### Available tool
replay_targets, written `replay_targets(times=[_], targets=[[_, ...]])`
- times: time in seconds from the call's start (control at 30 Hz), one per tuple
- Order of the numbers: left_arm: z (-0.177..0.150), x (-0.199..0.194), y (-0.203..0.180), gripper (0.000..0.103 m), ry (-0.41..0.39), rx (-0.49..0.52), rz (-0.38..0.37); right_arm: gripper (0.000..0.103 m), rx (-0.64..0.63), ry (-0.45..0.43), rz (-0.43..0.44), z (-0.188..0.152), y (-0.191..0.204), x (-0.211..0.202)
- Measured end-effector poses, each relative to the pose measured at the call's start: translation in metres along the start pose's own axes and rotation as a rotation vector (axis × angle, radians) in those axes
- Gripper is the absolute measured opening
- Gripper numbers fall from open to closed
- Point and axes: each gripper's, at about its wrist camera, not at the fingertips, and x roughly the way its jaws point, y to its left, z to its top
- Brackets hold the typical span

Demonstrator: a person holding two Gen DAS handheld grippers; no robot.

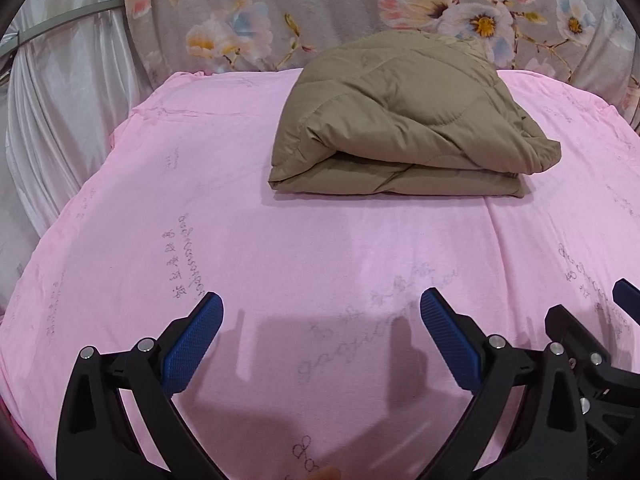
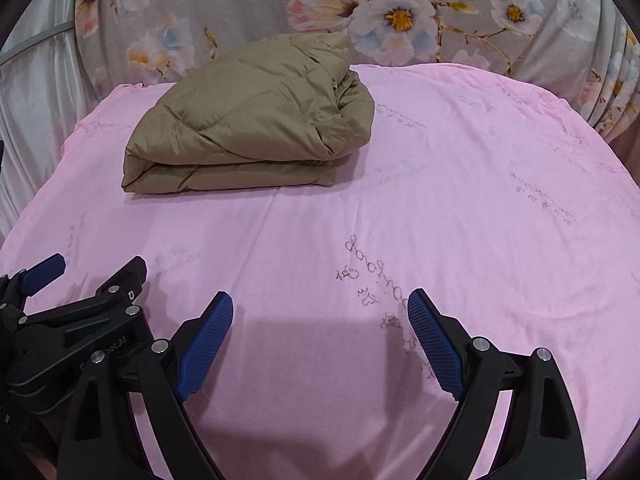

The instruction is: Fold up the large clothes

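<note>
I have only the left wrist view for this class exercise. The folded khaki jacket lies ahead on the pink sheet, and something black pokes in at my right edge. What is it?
Observer: It is the right gripper, open and empty, hovering over the pink sheet.
Operator: Can you see the jacket's right end better than I can?
Observer: Yes. In the right wrist view the jacket shows a bunched, rounded end, where the upper layers bulge out past the flat bottom layer.
Operator: What lies to the right of the jacket, beyond my frame?
Observer: Only more bare pink sheet, and the floral fabric runs on along the far edge, curving round the right corner.
</note>
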Motion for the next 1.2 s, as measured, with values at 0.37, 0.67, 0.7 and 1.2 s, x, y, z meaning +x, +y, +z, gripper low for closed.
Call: replay_targets(times=[0.37, 0.67, 0.7, 1.2], targets=[[-0.0016, -0.0006, -0.0003, 0.097, -0.007, 0.002, 0.018, 0.087, 0.002, 0.013, -0.021, -0.0015, 0.0009, 0.0021], [-0.0018, -0.0039, 0.0002, 0.097, -0.026, 0.003, 0.026, 0.087, 0.004, -0.013, -0.013, -0.0014, 0.0013, -0.0028], [-0.0017, -0.0043, 0.0004, 0.097, -0.028, 0.003, 0.026, 0.087, 0.004, -0.015, -0.015, -0.0015, 0.0015, -0.0033], [-0.001, -0.0072, 0.002, 0.097, -0.044, 0.0, 0.031, 0.087, 0.001, -0.02, -0.024, -0.0014, 0.0016, -0.0039]])
